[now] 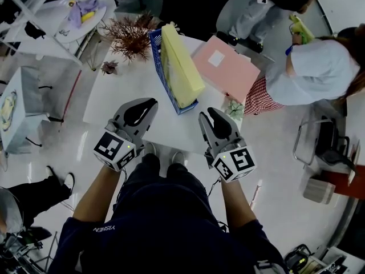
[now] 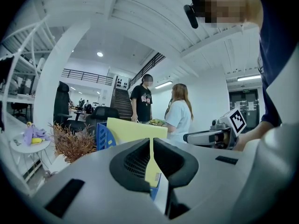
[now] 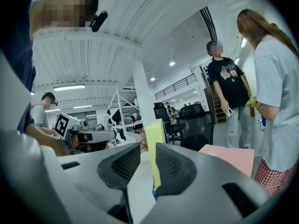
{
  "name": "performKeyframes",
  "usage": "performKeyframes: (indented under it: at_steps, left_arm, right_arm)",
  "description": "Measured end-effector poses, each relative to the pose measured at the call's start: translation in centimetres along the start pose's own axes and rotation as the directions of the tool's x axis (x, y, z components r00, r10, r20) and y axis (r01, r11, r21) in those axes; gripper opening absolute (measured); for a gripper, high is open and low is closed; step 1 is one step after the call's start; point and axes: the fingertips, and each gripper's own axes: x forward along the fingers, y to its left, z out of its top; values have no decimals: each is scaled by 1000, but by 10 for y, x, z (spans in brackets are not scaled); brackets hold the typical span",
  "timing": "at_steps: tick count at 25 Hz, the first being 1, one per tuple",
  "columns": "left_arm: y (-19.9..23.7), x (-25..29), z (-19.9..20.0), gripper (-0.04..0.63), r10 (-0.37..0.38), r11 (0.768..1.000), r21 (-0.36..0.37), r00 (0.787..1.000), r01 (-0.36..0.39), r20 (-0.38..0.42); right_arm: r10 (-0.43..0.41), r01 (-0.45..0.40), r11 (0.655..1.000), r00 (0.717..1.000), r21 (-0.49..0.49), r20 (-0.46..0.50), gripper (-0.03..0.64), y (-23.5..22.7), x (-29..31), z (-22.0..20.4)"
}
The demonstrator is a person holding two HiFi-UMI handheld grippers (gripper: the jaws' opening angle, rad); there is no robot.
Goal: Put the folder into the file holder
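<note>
Head view. Both grippers low over near edge of white table (image 1: 125, 90), neither touching anything. Yellow folder (image 1: 179, 67) already upright in blue file holder (image 1: 158, 56), long edge running away from the body, straight ahead between the two grippers. Pink folder (image 1: 225, 67) flat on the table just right of the holder, long axis slanting far-left to near-right. Ahead and slightly right of right gripper (image 1: 210, 116), so nearer that one; left gripper (image 1: 149, 104) across the holder from it.

Left gripper view. Jaws drawn together to a slit, nothing pinched; yellow folder only showing through from well beyond.

Right gripper view. Jaws narrowly apart, nothing between. Yellow folder edge-on ahead; pink folder off to the right. Probably next for the holder.
</note>
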Motion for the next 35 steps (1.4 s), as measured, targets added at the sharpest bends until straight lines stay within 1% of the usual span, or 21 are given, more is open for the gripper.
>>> performKeyframes:
  at_steps: [4,14,27,35]
  left_arm:
    - [3,0,1,48,3,1000,-2,1000,-3,2]
    - [6,0,4,48,15,1000,-3,1000,-15,9]
    - [10,2,5,48,30,1000,-6,999,-30,16]
    - [9,6,4,48,34,999,-6,999,-34,13]
  right_arm:
    - [9,-9,1000,1000,-7,9,83,2,3,6]
    - [21,-20,999,999,-26,40,47,8,4,23]
    - [41,-39,998,999,-42,35,5,8,8,26]
    - [56,-55,997,998,-51,18,5,5,10,23]
